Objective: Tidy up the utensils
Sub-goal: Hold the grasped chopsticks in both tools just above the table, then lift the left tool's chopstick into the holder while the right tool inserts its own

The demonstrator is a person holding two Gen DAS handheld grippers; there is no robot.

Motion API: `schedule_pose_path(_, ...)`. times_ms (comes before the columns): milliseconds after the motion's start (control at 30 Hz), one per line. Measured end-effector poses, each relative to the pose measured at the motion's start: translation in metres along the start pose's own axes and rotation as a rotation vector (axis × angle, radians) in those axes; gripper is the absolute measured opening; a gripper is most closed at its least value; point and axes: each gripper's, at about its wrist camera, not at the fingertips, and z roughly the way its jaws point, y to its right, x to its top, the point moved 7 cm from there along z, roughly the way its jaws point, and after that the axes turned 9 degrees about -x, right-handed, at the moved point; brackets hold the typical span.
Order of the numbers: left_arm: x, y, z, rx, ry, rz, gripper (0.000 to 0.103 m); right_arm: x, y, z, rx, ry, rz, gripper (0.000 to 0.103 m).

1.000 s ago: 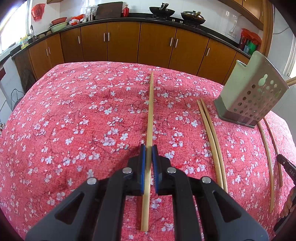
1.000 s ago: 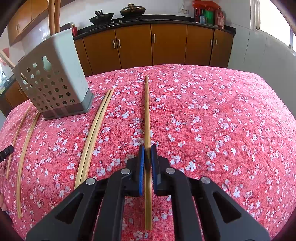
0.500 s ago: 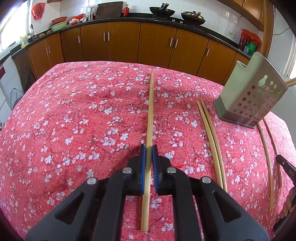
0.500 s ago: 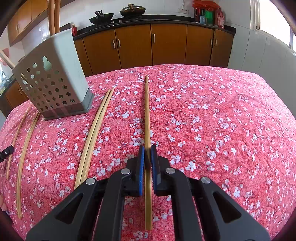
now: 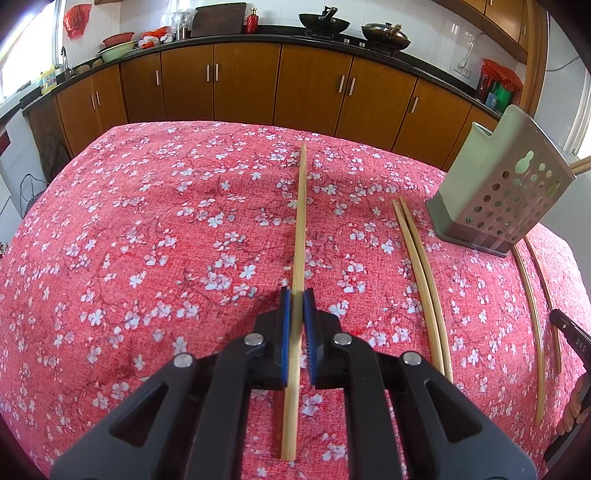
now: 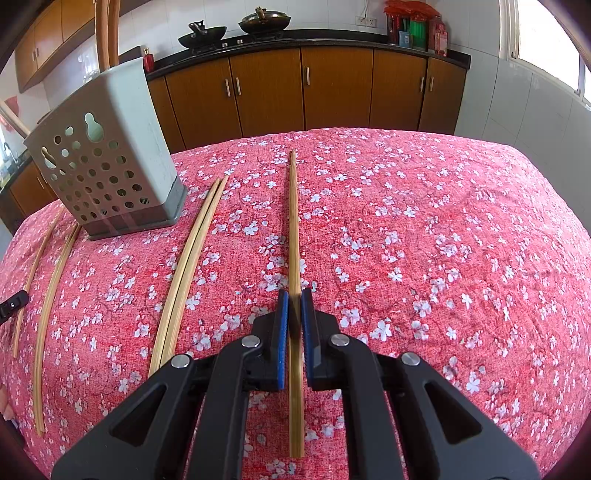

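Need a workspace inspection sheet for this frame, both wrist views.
Surface: red floral cloth, covers the table.
Job's things: perforated holder, chopsticks already inside; a pair of chopsticks lies beside it, two more on its far side.
Clutter: nothing seen.
Grippers: left gripper shut on a chopstick; right gripper shut on another chopstick.
Cables: a cord by the floor.
Surroundings: wooden cabinets, woks on the counter.

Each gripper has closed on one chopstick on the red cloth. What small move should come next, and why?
Probably lift both. The left gripper pinches its chopstick and the right gripper pinches its chopstick, yet both sticks seem to lie on the tablecloth. The perforated holder stands between them, so raising comes first.
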Motion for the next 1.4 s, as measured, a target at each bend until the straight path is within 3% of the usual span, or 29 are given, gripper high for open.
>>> schedule_pose_path(700,0.002,0.001,-0.001,-0.011,0.0,-0.011,0.011,0.0,0.0,0.0,-0.002,0.0,-0.003,0.008)
schedule_pose_path(1233,-0.022,0.019,-0.018,0.033,-0.029,0.123,0.009,-0.014,0.003,-0.012,0.0,0.003,-0.029,0.008)
schedule_pose_path(1300,-0.021,0.018,-0.024,0.027,-0.021,0.127,0.008,-0.012,0.004,-0.018,-0.005,0.019,-0.031,0.008)
schedule_pose_path(1400,-0.009,0.023,-0.048,0.009,0.05,0.131,0.008,0.003,0.011,-0.044,-0.001,0.104,-0.015,0.008)
